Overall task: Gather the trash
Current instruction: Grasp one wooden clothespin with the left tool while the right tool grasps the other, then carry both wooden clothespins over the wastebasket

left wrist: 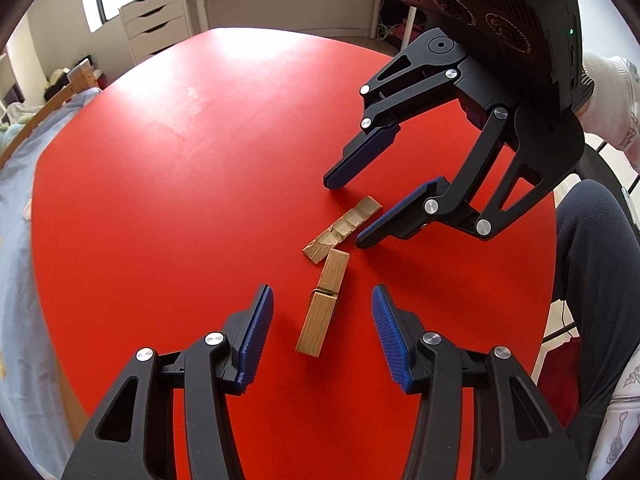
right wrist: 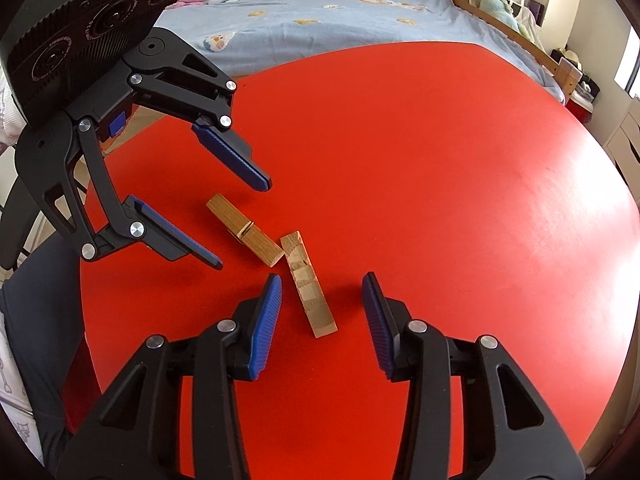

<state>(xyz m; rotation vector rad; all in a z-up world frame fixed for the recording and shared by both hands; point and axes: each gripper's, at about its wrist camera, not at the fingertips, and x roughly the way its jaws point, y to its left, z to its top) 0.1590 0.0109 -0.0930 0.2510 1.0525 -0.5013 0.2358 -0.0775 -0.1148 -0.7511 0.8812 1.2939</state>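
Observation:
Two halves of a wooden clothespin lie end to end on the red table (left wrist: 160,200). The smooth half (left wrist: 320,312) (right wrist: 244,228) carries a thin metal spring across its middle. It lies between the fingers of my left gripper (left wrist: 322,289) (right wrist: 239,224), with a gap on each side of it. The notched half (left wrist: 348,222) (right wrist: 310,292) lies between the fingers of my right gripper (right wrist: 322,277) (left wrist: 347,212), also untouched. Both grippers point steeply down, fingertips close above the tabletop, and both are open.
A bed with a light blue cover (right wrist: 340,20) and a wooden rail runs along the table's far side. A white drawer unit (left wrist: 156,20) and a desk stand by the window. A person's leg in dark trousers (left wrist: 592,280) is at the table's edge.

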